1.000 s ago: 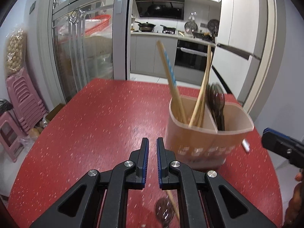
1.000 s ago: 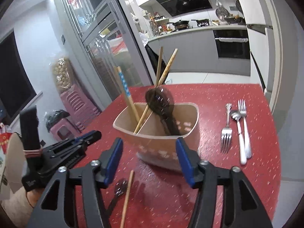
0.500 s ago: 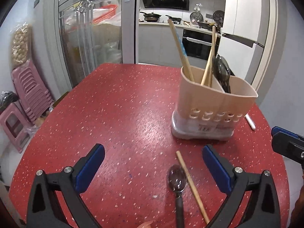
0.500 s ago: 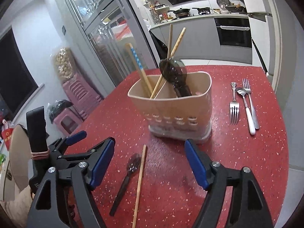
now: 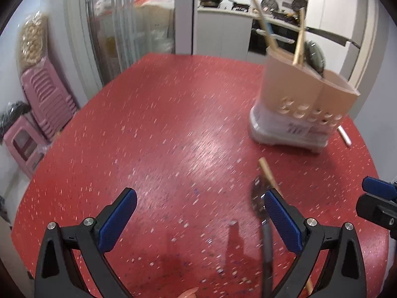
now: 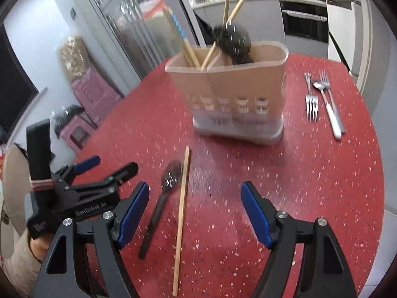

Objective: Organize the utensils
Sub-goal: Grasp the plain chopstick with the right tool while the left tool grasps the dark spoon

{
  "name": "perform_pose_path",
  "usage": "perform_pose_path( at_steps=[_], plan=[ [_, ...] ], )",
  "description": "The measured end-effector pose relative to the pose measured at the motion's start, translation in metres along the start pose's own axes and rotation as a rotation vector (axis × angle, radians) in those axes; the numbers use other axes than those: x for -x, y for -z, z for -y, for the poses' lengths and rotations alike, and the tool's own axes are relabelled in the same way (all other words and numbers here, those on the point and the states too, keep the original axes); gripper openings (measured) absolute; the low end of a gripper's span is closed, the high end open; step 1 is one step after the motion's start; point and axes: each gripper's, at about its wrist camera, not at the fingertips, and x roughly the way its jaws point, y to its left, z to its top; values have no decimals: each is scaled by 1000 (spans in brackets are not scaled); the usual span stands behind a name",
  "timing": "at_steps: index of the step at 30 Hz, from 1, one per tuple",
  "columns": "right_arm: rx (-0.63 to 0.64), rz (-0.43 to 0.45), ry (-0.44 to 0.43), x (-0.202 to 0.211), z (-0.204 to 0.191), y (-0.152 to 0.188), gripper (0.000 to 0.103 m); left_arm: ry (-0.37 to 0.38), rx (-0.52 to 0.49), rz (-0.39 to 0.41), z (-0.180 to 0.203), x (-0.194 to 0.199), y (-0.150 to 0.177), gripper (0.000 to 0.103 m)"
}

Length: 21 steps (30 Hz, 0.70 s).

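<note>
A beige utensil holder (image 6: 233, 92) stands on the red table (image 6: 310, 173), with chopsticks and a dark spoon standing in it; it also shows in the left wrist view (image 5: 300, 109). A dark spoon (image 6: 163, 198) and a wooden chopstick (image 6: 182, 213) lie on the table in front of it, between my two grippers. In the left wrist view the spoon (image 5: 260, 198) lies by the right finger. Two forks and a spoon (image 6: 322, 99) lie right of the holder. My left gripper (image 5: 198, 213) is open and empty. My right gripper (image 6: 196, 211) is open and empty above the chopstick.
The round table's edge curves close on the right (image 6: 379, 173). Pink stools (image 5: 37, 114) stand on the floor to the left. A glass-door cabinet (image 5: 124, 24) and a kitchen lie behind the table.
My left gripper opened wide and pulled back to the left. My right gripper drew back from the holder and lowered toward the loose spoon and chopstick.
</note>
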Motion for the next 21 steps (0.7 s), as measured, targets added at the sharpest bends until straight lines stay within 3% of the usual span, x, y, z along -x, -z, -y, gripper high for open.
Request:
perform_pose_path(
  at_steps=[4, 8, 12, 21],
  plan=[
    [17, -103, 75, -24, -8, 2, 79, -35, 1, -27, -14, -4, 10, 103],
    [31, -196, 111, -50, -15, 0, 72, -55, 7, -37, -24, -2, 15, 103],
    [109, -251, 188, -69, -29, -1, 64, -58, 15, -45, -34, -2, 17, 103],
    [183, -335, 249, -99, -51, -5, 49, -33, 18, -38, -47, -1, 15, 103]
  ],
)
